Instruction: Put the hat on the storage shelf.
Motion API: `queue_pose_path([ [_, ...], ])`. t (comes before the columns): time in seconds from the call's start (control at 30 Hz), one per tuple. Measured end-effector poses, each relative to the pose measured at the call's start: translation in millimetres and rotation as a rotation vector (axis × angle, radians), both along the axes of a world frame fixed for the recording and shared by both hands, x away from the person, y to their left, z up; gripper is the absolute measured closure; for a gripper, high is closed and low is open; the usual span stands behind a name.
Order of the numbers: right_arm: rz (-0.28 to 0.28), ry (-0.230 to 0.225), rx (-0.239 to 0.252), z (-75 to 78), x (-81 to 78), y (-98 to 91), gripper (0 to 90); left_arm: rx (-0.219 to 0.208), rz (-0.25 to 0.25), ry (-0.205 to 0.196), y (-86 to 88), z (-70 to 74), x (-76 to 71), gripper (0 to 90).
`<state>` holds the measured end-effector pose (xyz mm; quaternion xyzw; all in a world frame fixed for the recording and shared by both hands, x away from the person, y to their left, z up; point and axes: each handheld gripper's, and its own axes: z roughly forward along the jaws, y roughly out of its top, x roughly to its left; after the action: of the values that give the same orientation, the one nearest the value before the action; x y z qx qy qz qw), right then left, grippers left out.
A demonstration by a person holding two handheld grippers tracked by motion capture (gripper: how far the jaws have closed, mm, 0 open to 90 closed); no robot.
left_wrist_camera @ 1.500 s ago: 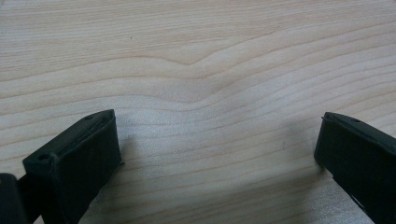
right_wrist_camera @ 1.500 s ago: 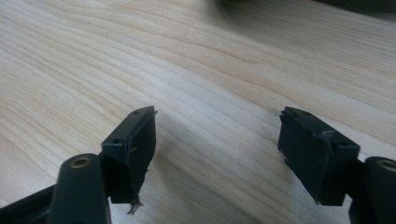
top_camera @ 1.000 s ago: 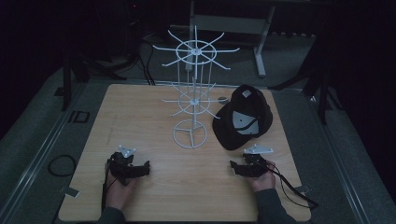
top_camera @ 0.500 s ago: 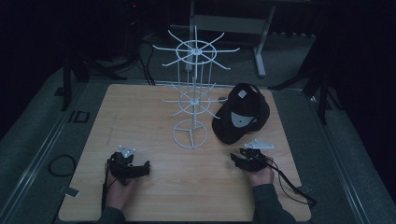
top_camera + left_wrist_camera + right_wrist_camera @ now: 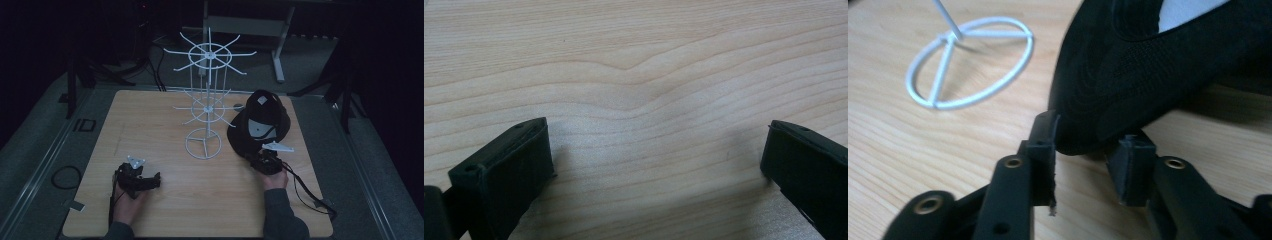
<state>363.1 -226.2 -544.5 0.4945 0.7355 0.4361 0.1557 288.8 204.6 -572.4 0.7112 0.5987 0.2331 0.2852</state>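
Cap brim (image 5: 1098, 107) wedged between the right gripper (image 5: 1088, 150) jaws, which have just been closing on it, pads at its curved edge though a firm pinch cannot be told. From that claw outward: crown (image 5: 260, 122) lying toward 12 o'clock, wire stand (image 5: 205, 105) at 10 o'clock. Left gripper (image 5: 654, 165) released over bare table (image 5: 634, 60), well apart at 9 o'clock

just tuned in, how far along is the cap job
Early. Done: the right hand-held gripper has reached the cap and its jaws have just been closing around the brim edge; whether they pinch it yet is unclear. The left hand-held gripper rests open on the table. Left: lifting the cap, probably onto the rack.
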Motion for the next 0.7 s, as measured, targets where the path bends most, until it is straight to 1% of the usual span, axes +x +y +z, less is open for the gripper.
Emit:
queue_pose_path([
  [0.23, 0.006, -0.004, 0.034, 7.3, 0.8, -3.4, 69.7, 0.0, 0.0, 0.0, 0.0, 0.0, 0.0, 0.2],
  [0.47, -0.003, -0.004, 0.075, 10.9, -1.1, -11.6, 70.0, 0.0, 0.0, 0.0, 0.0, 0.0, 0.0, 0.2],
  [0.57, -0.003, -0.004, 0.078, 10.9, -0.8, -12.5, 68.5, 0.0, 0.0, 0.0, 0.0, 0.0, 0.0, 0.2],
  [0.6, -0.007, -0.003, 0.08, 10.4, 0.0, -12.6, 66.2, 0.0, 0.0, 0.0, 0.0, 0.0, 0.0, 0.2],
  [0.7, -0.007, 0.003, 0.092, 8.9, 1.3, -11.4, 65.9, 0.0, 0.0, 0.0, 0.0, 0.0, 0.0, 0.2],
])
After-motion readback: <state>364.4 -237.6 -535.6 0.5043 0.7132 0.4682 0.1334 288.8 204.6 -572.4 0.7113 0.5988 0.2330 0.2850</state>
